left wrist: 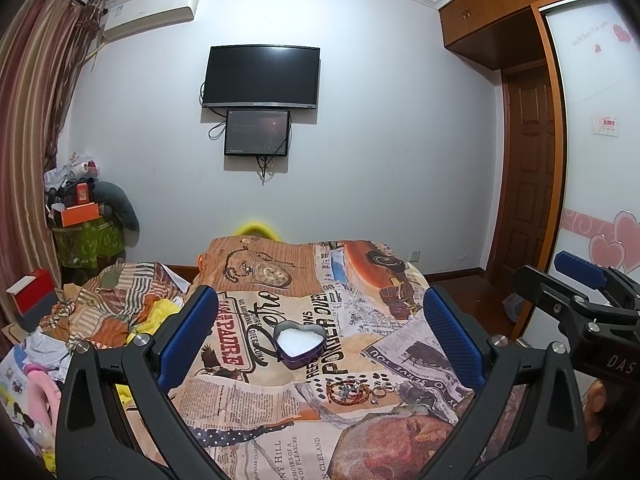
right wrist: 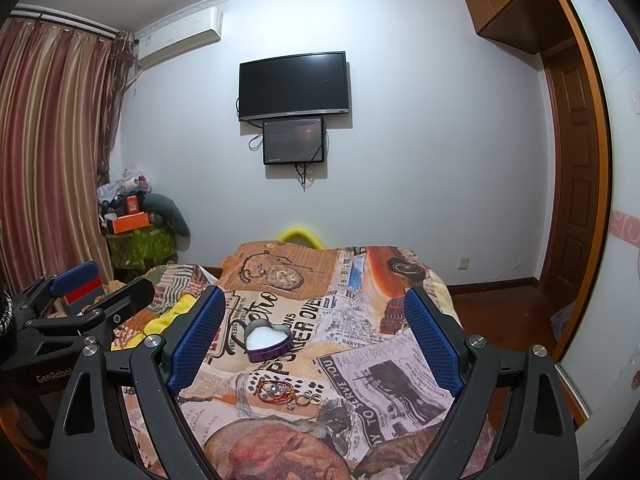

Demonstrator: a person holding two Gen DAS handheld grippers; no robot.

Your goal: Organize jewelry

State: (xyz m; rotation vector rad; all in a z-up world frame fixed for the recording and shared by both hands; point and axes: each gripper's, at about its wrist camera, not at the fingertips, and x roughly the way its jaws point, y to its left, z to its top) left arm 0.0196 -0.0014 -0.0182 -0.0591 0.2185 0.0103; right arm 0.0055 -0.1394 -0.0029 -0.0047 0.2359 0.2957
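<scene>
A purple heart-shaped tin [left wrist: 299,343] with a white lining stands open on the printed bedspread [left wrist: 248,412]; it also shows in the right wrist view [right wrist: 267,341]. A small pile of jewelry [left wrist: 354,391], bracelets and rings, lies just in front of it, seen too in the right wrist view [right wrist: 285,394]. My left gripper [left wrist: 320,336] is open and empty, hovering above the tin and the pile. My right gripper [right wrist: 314,340] is open and empty, at about the same height to the right. Each gripper shows at the edge of the other's view.
The bedspread covers a raised surface. Crumpled clothes and a striped blanket [left wrist: 108,308] lie at the left, with a red and white box [left wrist: 32,292]. A wardrobe with heart stickers [left wrist: 600,200] and a wooden door [right wrist: 572,184] stand at the right.
</scene>
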